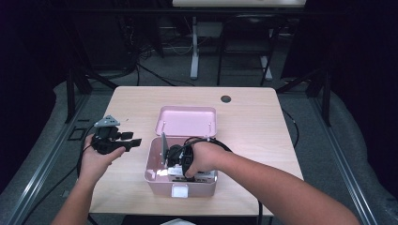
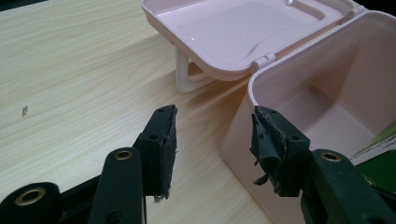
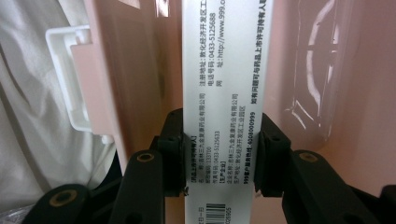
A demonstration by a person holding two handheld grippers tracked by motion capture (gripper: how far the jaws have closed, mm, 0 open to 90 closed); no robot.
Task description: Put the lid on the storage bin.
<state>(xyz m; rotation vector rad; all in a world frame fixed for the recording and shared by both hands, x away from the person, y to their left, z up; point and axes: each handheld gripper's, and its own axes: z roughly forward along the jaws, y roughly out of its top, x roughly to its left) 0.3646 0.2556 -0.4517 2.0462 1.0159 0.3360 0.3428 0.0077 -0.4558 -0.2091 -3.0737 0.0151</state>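
Observation:
A pink plastic box (image 1: 206, 186) stands open near the table's front edge, its lid (image 1: 187, 121) folded back flat behind it. My right gripper (image 1: 174, 159) reaches down inside the box. In the right gripper view it (image 3: 219, 133) is shut on a white medicine carton (image 3: 219, 70) with black printed text, held between the pink walls (image 3: 135, 70). My left gripper (image 1: 131, 138) hovers open just left of the box. In the left gripper view its jaws (image 2: 212, 121) stand apart with nothing between them, beside the box's corner (image 2: 261, 79). A green item (image 2: 383, 163) lies inside.
A white latch (image 1: 179, 190) sits on the box's front wall, also seen as the latch (image 3: 70, 79) in the right gripper view. A dark cable hole (image 1: 225, 99) marks the table's far side. Bare tabletop (image 2: 70, 70) spreads left of the box. Desk legs and cables stand beyond.

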